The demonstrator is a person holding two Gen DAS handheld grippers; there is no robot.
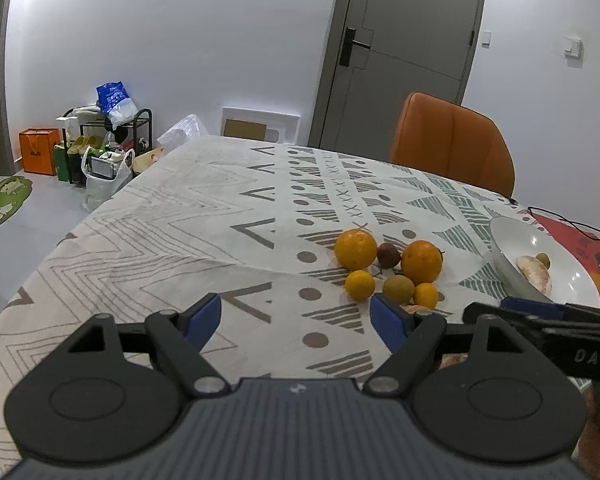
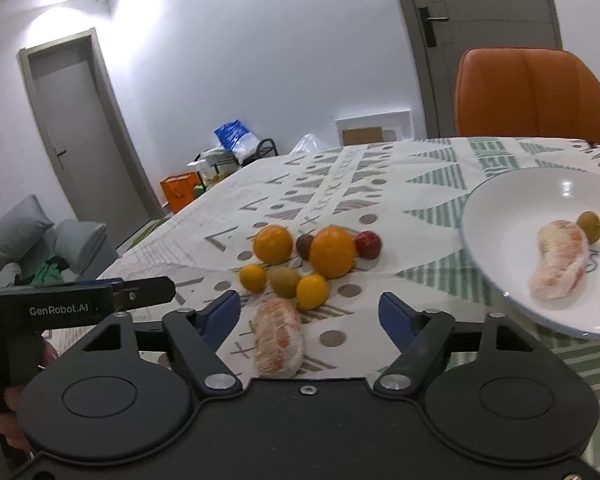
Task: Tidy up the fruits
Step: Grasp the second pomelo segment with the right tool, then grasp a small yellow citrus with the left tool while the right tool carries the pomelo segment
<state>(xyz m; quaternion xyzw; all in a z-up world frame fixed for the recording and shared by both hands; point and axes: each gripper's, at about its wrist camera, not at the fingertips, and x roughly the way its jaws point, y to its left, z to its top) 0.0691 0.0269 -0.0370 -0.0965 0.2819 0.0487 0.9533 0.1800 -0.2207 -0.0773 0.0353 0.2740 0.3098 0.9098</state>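
Observation:
A cluster of fruit lies on the patterned tablecloth: two large oranges [image 2: 272, 244] [image 2: 333, 253], small yellow citrus [image 2: 253, 278] [image 2: 312, 291], a greenish fruit [image 2: 284, 281] and dark red fruits [image 2: 368, 245]. A peeled pomelo segment [image 2: 278, 336] lies between the fingers of my right gripper [image 2: 309, 320], which is open; the pads do not touch it. A white bowl [image 2: 500, 216] at the right holds another pomelo segment [image 2: 560, 265] and a small green fruit [image 2: 590, 227]. My left gripper [image 1: 296, 322] is open over bare cloth, left of the fruit cluster [image 1: 384, 268].
An orange chair [image 1: 452, 142] stands at the table's far side. Cables and a red mat [image 1: 568, 232] lie beyond the bowl [image 1: 512, 236]. Bags, a shoe rack and boxes [image 1: 100, 148] sit on the floor by the wall. A person's hand holds the left gripper handle [image 2: 44, 308].

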